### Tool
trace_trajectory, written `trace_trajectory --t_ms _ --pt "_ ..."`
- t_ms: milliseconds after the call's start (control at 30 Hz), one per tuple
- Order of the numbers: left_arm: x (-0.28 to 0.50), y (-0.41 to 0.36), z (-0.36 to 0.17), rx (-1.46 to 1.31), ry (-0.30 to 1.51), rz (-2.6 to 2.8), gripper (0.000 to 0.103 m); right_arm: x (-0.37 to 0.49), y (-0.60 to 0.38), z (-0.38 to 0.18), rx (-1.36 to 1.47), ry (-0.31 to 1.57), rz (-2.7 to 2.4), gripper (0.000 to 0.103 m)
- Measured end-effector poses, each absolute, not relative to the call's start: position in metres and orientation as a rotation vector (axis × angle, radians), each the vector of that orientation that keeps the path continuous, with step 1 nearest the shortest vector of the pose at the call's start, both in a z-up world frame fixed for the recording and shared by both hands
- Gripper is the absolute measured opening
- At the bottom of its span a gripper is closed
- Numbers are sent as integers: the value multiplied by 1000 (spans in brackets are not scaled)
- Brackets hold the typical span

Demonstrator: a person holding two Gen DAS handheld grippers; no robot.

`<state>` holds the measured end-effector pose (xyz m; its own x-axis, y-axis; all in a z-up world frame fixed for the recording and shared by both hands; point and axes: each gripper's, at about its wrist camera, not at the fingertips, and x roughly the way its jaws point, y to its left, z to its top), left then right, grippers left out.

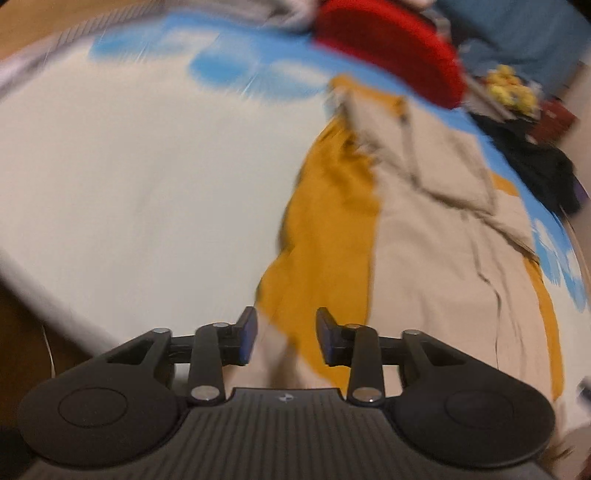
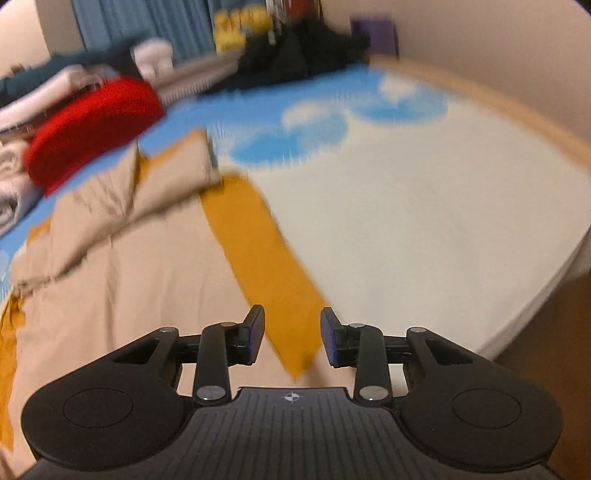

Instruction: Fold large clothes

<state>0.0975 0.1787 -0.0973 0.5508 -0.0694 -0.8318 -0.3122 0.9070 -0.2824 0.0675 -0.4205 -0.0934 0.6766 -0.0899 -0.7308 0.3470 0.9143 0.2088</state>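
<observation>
A large beige garment [image 1: 443, 229] with mustard-yellow panels [image 1: 325, 229] lies spread on the bed, partly folded over itself. In the left wrist view it fills the right half, and my left gripper [image 1: 286, 336] hovers over its near yellow edge, open, with nothing pressed between the pads. In the right wrist view the same garment [image 2: 110, 258] fills the left half, with a yellow strip [image 2: 266, 258] running toward the camera. My right gripper [image 2: 293, 336] stands open above the tip of that strip. Both views are motion-blurred.
The bed sheet [image 1: 147, 177] is white with blue cloud prints [image 2: 295, 133]. A red item [image 1: 391, 48] lies at the far end, beside piled light clothes [image 2: 11, 177]. Dark clothing [image 2: 295, 55] and yellow toys [image 2: 236, 26] sit beyond. The bed's edge [image 2: 535, 288] drops to a wooden floor.
</observation>
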Motion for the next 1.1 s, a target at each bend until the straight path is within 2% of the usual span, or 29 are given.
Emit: trace_trajectory --t_ms 33,233,400,433,467,500,533,600,733,833,900,1000,1100 --pt "99 185 -105 -462 1022 175 53 73 -422 -101 359 829 -259 35" --pt "97 201 -123 -523 1074 232 53 79 -433 -130 367 972 -360 35" --pt "105 178 -133 -385 1105 183 52 80 -434 -139 364 1020 -367 35" --pt "105 175 -133 -358 1099 180 47 80 -434 -139 361 1022 -361 33" --pt "104 173 -133 -341 1091 178 18 80 -433 -139 356 1025 -354 27" --pt "103 173 -132 -329 1082 174 4 80 -433 -138 351 1022 -349 5" --pt "101 173 -128 -334 1064 168 4 78 -432 -135 347 1009 -351 0" --pt "95 177 -112 -356 991 167 2 75 -435 -121 389 948 -335 0" --pt "87 177 -95 -357 913 146 3 61 -443 -97 479 822 -288 0" --pt "94 183 -118 -443 1035 147 7 68 -445 -112 467 911 -324 5" --pt "96 184 -131 -472 1092 158 15 73 -445 -127 470 997 -328 5" --pt "98 183 -134 -431 1106 176 22 73 -438 -133 407 1026 -334 8" --pt "96 184 -135 -428 1104 179 23 72 -437 -134 400 1040 -330 8"
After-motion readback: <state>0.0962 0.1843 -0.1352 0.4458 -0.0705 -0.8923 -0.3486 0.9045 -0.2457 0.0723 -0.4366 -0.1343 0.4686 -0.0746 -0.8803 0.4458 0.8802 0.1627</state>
